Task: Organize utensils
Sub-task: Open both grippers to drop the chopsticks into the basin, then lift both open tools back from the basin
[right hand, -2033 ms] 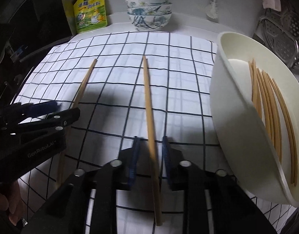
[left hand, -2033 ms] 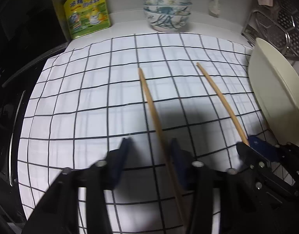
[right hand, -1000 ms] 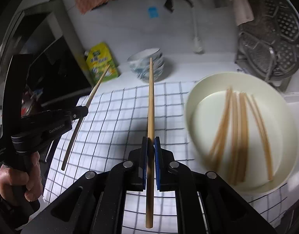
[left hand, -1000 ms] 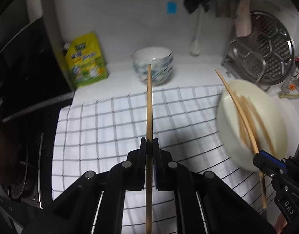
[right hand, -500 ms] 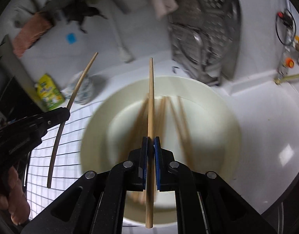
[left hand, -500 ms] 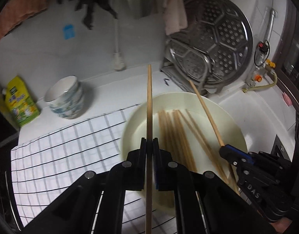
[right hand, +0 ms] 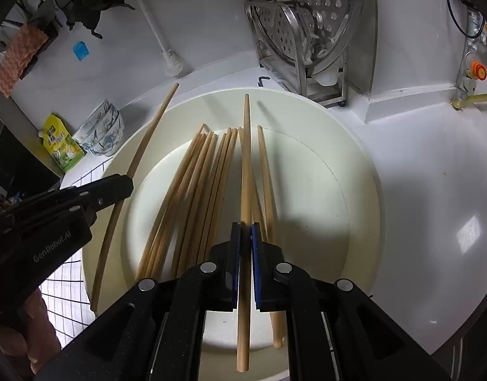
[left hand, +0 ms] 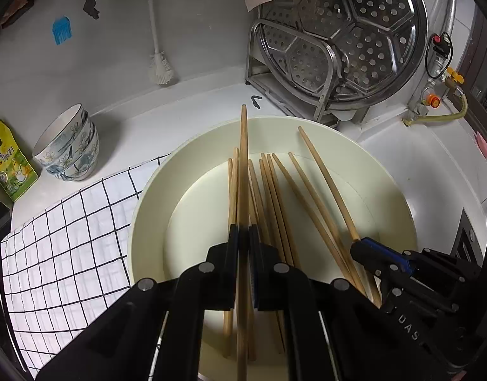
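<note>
A white desk [left hand: 186, 101] is seen, and on it a large cream basin [left hand: 399, 197] serves as the landmark. Behind the basin a perforated steel steamer tray [left hand: 354, 31] is propped upright in a wire rack. To the basin's left a checked cloth [left hand: 68, 247] is spread, its edge tucked under the basin's rim. Beyond the cloth, left of the basin, patterned bowls [left hand: 68, 149] are stacked, with a yellow pouch [left hand: 8, 165] beside them. A bundle of loose chopsticks [right hand: 192, 190] is laid on the basin's floor. Above the basin the left gripper [left hand: 243, 238] is clamped narrowly on one chopstick [left hand: 243, 158], held over the left part. The right gripper [right hand: 245, 238] is likewise closed on another chopstick [right hand: 246, 158], held over the basin's middle.
</note>
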Demonstrator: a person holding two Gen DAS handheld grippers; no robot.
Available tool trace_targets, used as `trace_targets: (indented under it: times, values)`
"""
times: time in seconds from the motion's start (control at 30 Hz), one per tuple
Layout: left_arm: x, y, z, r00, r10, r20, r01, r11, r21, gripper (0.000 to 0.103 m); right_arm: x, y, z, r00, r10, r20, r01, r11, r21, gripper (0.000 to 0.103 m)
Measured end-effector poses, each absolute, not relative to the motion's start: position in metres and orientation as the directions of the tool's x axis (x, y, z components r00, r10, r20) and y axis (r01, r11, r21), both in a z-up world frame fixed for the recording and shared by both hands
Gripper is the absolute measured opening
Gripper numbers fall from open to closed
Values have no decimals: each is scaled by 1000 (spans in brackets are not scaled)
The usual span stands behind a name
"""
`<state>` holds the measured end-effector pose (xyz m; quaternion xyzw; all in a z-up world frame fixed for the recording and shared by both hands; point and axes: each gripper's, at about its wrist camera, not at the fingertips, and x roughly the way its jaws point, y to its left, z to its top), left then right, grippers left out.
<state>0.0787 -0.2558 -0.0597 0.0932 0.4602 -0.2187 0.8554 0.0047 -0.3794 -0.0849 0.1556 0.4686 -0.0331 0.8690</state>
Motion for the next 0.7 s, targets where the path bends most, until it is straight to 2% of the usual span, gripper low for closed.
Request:
trace_targets:
  times: [0.03, 0.1, 0.17, 0.23, 0.43, 0.53, 0.6, 0.63, 0.67, 0.7]
  values:
    - [79, -255, -59, 483, -286, -827, 456, 889, -41, 10, 5, -380, -84, 559, 90, -825, 204, 949, 242, 7]
    - [79, -252, -57, 486, -283, -827, 445, 894, -44, 23, 5, -381, -82, 564, 84, -822, 210, 947, 241, 7]
    - [78, -248, -54, 499, -278, -821, 432, 901, -42, 48, 3, -381, -79, 569, 82, -818, 212, 947, 242, 11]
    - [76, -243, -50, 513, -277, -813, 421, 906, -43, 56, 1, -380, -75, 574, 78, -815, 212, 947, 240, 15]
    - [72, -229, -39, 533, -266, -803, 399, 916, -39, 60, -9, -375, -63, 593, 61, -803, 211, 950, 228, 22]
    - [68, -222, -33, 548, -265, -793, 392, 919, -36, 64, -13, -371, -57, 600, 52, -799, 211, 952, 220, 29]
    - [65, -217, -29, 553, -264, -790, 387, 921, -37, 67, -15, -368, -53, 603, 50, -796, 208, 954, 218, 29]
    - [63, -215, -27, 554, -264, -789, 383, 923, -40, 72, -17, -366, -50, 605, 48, -795, 207, 954, 216, 29]
    - [62, -212, -25, 555, -267, -787, 379, 924, -46, 75, -18, -365, -48, 608, 43, -793, 209, 955, 212, 33]
    - [61, -209, -23, 557, -274, -784, 377, 925, -55, 75, -19, -363, -46, 609, 40, -792, 211, 955, 210, 44]
